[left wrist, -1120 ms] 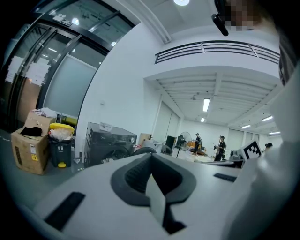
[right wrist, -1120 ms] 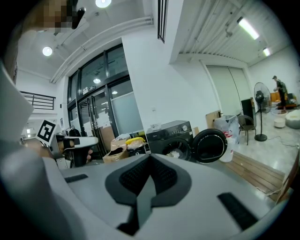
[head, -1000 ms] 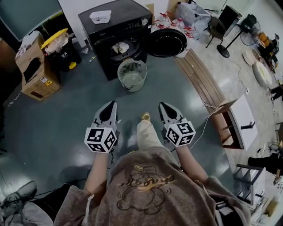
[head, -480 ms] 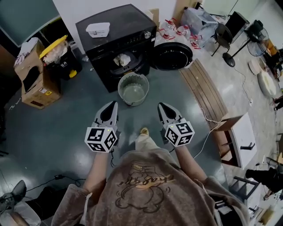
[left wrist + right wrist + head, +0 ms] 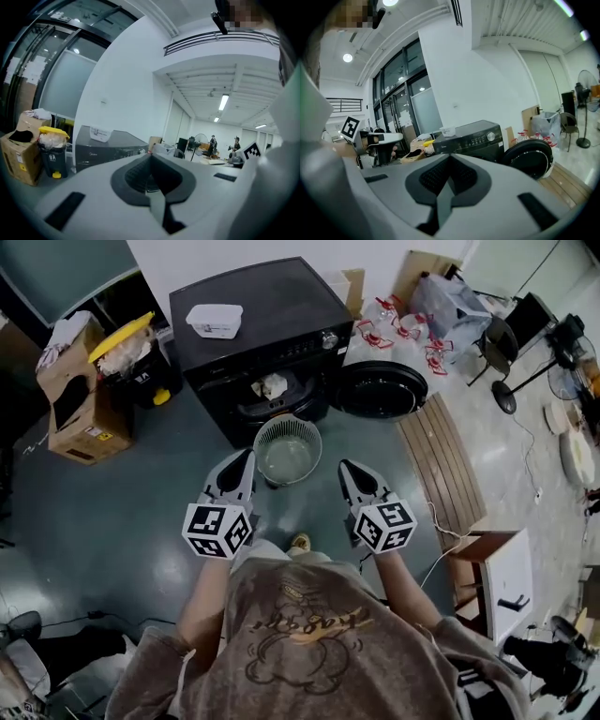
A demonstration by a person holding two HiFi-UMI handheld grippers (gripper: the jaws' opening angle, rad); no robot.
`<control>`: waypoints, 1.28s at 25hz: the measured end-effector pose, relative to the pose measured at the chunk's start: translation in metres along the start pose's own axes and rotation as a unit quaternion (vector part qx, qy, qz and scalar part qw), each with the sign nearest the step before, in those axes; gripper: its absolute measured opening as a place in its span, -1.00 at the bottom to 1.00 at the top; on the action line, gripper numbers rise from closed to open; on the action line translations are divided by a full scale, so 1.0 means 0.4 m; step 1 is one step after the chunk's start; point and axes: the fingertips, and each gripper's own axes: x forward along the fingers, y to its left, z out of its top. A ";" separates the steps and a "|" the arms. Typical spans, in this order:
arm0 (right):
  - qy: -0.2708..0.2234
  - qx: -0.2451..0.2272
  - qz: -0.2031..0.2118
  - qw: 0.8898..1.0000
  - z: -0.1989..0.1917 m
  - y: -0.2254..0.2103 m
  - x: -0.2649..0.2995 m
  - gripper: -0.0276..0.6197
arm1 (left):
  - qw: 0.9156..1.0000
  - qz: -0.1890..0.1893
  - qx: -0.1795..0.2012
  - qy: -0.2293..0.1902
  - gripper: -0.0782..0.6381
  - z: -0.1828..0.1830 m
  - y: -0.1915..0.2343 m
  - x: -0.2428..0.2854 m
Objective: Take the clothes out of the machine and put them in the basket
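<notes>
Head view first: the black front-load washing machine (image 5: 253, 315) sits by the wall with its round door (image 5: 380, 390) swung open to the right. There's a white plastic tub (image 5: 214, 320) on top of it. The clothes (image 5: 273, 384) are in the drum opening, and all you really see is a pale, crumpled lump. The basket (image 5: 260, 448) is round and light-coloured with a slatted wall, standing on the floor right in front of the machine. The left claw (image 5: 246, 459) and right claw (image 5: 347, 468) hang on either side of the basket, on the person's side of it, touching nothing.

Left gripper view: jaws pressed together with nothing in between, and the machine and tub are off in the background.

Right gripper view: same deal, jaws together and empty. The machine and its open door are visible beyond the tips.
</notes>
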 end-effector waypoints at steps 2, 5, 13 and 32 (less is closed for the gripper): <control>0.003 -0.002 0.005 1.000 0.010 -0.024 0.038 -0.93 | 1.000 0.003 0.001 0.002 -0.77 0.003 0.015 0.038; 0.007 -0.001 0.009 1.000 0.021 -0.060 0.095 -0.93 | 1.000 0.007 0.000 0.007 -0.77 0.001 0.044 0.096; 0.008 0.007 0.008 1.000 0.062 -0.163 0.289 -0.93 | 1.000 -0.005 -0.013 0.020 -0.77 -0.017 0.149 0.291; 0.011 -0.014 0.057 0.998 -0.281 -0.470 0.781 -0.93 | 1.000 0.007 0.006 0.029 -0.77 -0.455 0.417 0.714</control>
